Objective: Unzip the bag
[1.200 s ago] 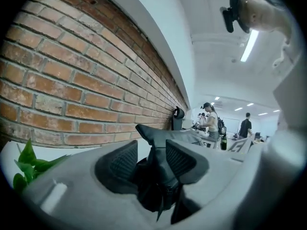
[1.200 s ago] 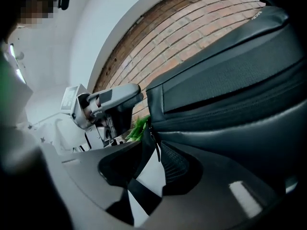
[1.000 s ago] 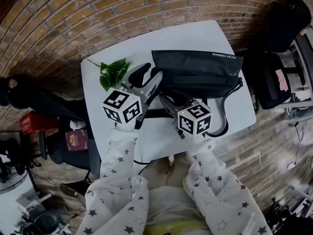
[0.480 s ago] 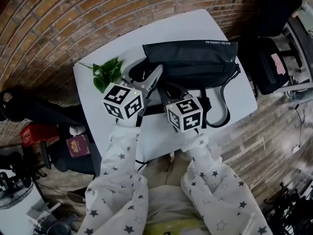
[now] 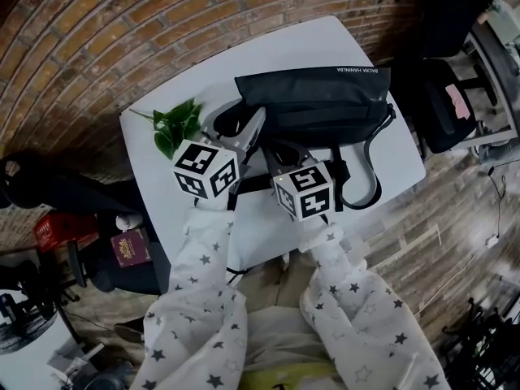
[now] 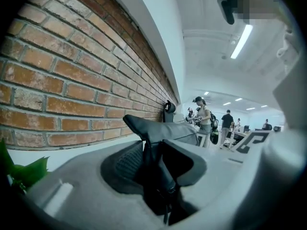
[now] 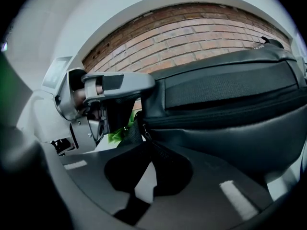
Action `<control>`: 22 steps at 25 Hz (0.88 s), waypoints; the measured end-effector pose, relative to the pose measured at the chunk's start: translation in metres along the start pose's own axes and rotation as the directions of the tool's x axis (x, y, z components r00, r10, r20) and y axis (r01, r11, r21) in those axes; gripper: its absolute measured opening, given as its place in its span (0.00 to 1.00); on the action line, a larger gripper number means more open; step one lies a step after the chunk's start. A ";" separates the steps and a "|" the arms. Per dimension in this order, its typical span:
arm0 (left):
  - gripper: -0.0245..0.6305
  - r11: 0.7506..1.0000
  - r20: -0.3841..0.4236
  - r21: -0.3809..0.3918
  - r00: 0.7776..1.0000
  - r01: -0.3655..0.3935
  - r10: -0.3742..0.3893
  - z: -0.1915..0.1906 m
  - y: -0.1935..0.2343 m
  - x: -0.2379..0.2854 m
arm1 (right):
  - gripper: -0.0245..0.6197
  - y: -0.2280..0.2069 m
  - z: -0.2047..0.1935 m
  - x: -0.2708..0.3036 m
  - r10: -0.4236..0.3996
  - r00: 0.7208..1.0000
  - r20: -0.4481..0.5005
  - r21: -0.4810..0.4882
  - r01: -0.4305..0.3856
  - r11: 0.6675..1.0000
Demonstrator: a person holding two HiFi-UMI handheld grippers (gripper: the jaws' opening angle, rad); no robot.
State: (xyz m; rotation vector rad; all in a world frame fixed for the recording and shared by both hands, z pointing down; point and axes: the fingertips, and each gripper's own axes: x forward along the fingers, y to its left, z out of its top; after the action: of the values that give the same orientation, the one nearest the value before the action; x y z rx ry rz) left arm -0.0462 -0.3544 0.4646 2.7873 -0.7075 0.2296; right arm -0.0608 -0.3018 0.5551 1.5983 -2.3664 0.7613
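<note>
head view: a black bag (image 5: 325,108) lies across the far half of a white worktop (image 5: 284,59), its shoulder strap (image 5: 367,187) looping toward the near edge. a sprig of green leaves (image 5: 175,124) lies just beside the bag's left end. the left gripper (image 5: 253,132) reaches in at that left end. the right gripper (image 5: 280,154) is just beside it, at the bag's near face by the same end. the two marker cubes sit close together without touching.

left gripper view: the jaws have just been closing and stand fairly narrow. their pads press on a fold of black fabric at the bag's end, which rises upright between them. a brick wall (image 6: 72,80) runs along the left behind the worktop.

right gripper view: the jaws have just been closing and are nearly together. they pinch the zipper pull (image 7: 158,157), a dark woven tab hanging from the end of the bag's zip line. the zip looks shut along the bag's length.
</note>
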 end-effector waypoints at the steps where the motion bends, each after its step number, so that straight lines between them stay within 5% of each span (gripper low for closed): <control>1: 0.23 1.000 0.000 0.002 1.000 -0.002 0.002 -0.001 0.000 -0.002 | 0.07 0.000 -0.001 -0.001 -0.007 1.000 -0.001 -0.002 0.007 1.000; 22: 0.21 0.999 0.008 0.023 1.000 -0.026 0.026 -0.006 0.010 -0.027 | 0.07 0.004 0.006 -0.011 -0.077 0.997 -0.012 -0.056 0.076 0.996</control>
State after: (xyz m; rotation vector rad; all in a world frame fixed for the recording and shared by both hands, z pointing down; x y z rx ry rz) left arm -0.0750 -0.3488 0.4670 2.8034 -0.7483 0.2340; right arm -0.0598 -0.2947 0.5445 1.6451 -2.2820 0.6836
